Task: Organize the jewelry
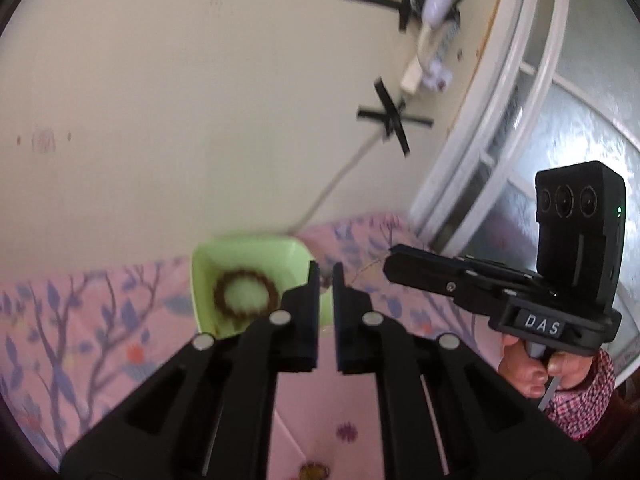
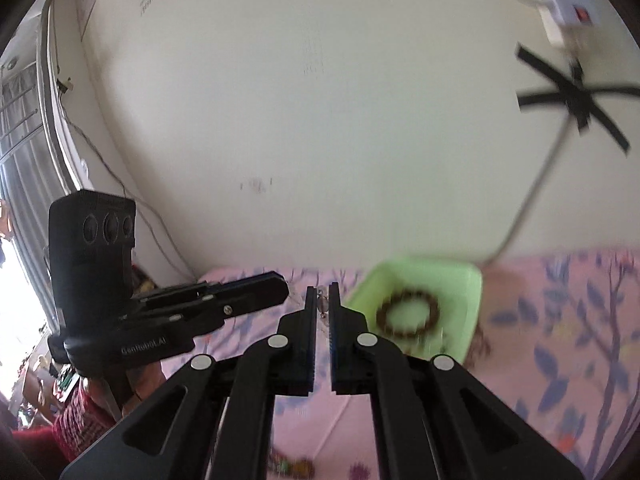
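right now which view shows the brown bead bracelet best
The right wrist view: the bracelet lies whole in the green tray, though blurred. In the left wrist view the bracelet is also blurred, and the left gripper covers its right edge.

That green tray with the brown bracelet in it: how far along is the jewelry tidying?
Done: one brown beaded bracelet lies inside the green tray on the pink flowered cloth. In hand: a thin chain with a small pendant sits between the nearly closed fingers of the right gripper; the left gripper is shut. Left: the chain isn't in the tray yet. Other jewelry isn't clearly visible.
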Demonstrator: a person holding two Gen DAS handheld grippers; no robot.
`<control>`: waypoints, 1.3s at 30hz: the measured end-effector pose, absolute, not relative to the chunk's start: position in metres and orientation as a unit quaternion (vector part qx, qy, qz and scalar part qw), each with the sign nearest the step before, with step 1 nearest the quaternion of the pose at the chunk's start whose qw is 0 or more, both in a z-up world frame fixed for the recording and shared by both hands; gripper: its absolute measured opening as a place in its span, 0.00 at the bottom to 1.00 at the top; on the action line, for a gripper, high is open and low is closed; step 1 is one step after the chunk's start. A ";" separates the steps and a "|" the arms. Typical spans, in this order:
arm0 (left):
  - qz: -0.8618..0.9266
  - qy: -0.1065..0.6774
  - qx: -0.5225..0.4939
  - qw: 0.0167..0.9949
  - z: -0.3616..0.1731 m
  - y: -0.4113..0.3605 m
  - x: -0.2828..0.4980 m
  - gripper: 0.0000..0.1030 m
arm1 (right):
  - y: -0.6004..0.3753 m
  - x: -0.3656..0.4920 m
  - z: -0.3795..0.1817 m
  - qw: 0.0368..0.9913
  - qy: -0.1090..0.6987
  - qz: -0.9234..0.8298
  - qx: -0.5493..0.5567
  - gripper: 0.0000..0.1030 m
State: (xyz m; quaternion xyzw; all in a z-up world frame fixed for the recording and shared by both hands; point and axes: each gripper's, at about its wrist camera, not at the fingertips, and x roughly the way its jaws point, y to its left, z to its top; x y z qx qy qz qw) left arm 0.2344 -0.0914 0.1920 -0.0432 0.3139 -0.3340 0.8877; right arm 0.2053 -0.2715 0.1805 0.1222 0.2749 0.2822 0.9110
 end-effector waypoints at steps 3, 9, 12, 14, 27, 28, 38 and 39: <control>-0.325 0.298 -0.043 0.896 0.206 -0.093 0.249 0.05 | -0.272 0.223 0.201 0.920 0.258 0.272 0.117 0.00; -0.312 0.305 -0.048 0.898 0.202 -0.098 0.278 0.05 | -0.273 0.254 0.196 0.922 0.263 0.259 0.114 0.00; -0.304 0.323 -0.045 0.895 0.181 -0.100 0.286 0.05 | -0.269 0.260 0.173 0.917 0.283 0.258 0.111 0.00; -0.293 0.338 -0.040 0.894 0.163 -0.101 0.289 0.05 | -0.268 0.265 0.151 0.912 0.302 0.253 0.116 0.00; -0.236 0.436 -0.015 0.868 0.073 -0.058 0.235 0.09 | -0.272 0.236 0.050 0.870 0.385 0.252 0.178 0.09; -0.238 0.431 -0.018 0.870 0.075 -0.053 0.225 0.09 | -0.270 0.223 0.052 0.868 0.382 0.266 0.172 0.09; -0.261 0.432 -0.046 0.862 0.042 -0.013 0.122 0.09 | -0.189 0.138 0.030 0.839 0.419 0.345 0.044 0.03; -0.262 0.436 -0.040 0.860 0.035 -0.014 0.112 0.09 | -0.185 0.136 0.028 0.838 0.420 0.346 0.033 0.03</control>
